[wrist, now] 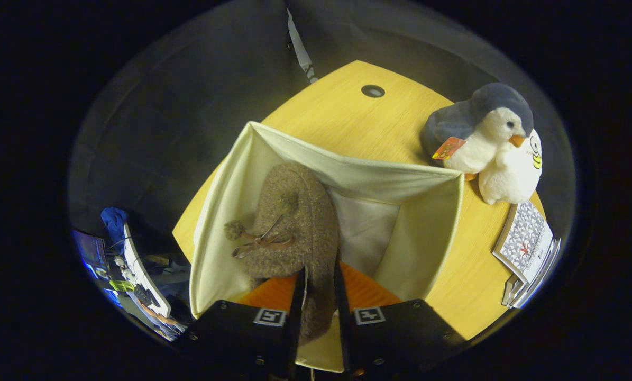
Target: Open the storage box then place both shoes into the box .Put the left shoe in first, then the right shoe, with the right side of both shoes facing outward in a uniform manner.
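I had the gripper (320, 296) narrowed onto a brown woolly shoe (294, 233), both fingers pressing its heel end from either side. The shoe hung toe-first into the open storage box (427, 233), a cream fabric bin with soft walls, and sat toward the box's left wall. A thin brown lace bow and a small pompom showed on the shoe's upper. Pale lining was visible at the box bottom beside the shoe. I could not tell whether the shoe touched the bottom.

The box stood on a round light-wood table (347, 121), covering most of its middle. A dark cable grommet (373, 91) sat in the tabletop near the far edge, well beyond the box. At the table's right edge, near the box's right corner, a plush penguin (485, 132) with a grey hood leaned against a white plush toy (514, 177); an orange tag hung from the penguin. Just nearer me along that same edge lay a small stack of booklets (527, 248), patterned cover up, partly overhanging the rim.

Dark cloth closed the room behind the table. Down left, off the table, I saw a cluttered floor area (130, 270) with a blue cloth and mixed items, too small to sort.
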The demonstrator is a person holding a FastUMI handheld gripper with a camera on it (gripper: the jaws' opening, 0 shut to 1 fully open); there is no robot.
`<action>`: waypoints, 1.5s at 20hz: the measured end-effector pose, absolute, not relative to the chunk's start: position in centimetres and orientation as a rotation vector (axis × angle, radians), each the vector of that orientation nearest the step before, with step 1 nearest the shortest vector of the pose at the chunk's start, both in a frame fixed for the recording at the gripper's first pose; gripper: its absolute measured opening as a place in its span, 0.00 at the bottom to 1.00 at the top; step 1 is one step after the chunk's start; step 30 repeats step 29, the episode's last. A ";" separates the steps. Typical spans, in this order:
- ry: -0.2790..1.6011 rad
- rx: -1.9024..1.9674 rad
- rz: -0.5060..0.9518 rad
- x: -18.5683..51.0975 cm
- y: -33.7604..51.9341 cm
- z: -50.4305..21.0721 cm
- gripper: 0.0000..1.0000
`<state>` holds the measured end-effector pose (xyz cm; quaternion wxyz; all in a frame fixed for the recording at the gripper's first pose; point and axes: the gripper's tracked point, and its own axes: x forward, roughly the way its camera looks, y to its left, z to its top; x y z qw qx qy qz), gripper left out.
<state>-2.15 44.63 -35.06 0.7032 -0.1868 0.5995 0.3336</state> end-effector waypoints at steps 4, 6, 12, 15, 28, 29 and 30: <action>1.142 -0.259 0.703 -0.7 43.1 -28.7 0.61; 1.013 -0.201 0.655 0.7 41.0 -25.4 0.74; 0.620 0.017 0.466 4.3 32.3 -14.3 0.75; 0.434 0.041 0.370 5.1 26.7 -9.4 0.75; 0.183 0.091 0.108 6.5 14.6 -2.6 0.75; 0.171 0.089 0.106 6.5 14.6 -2.3 0.75; 0.171 0.089 0.106 6.5 14.6 -2.3 0.75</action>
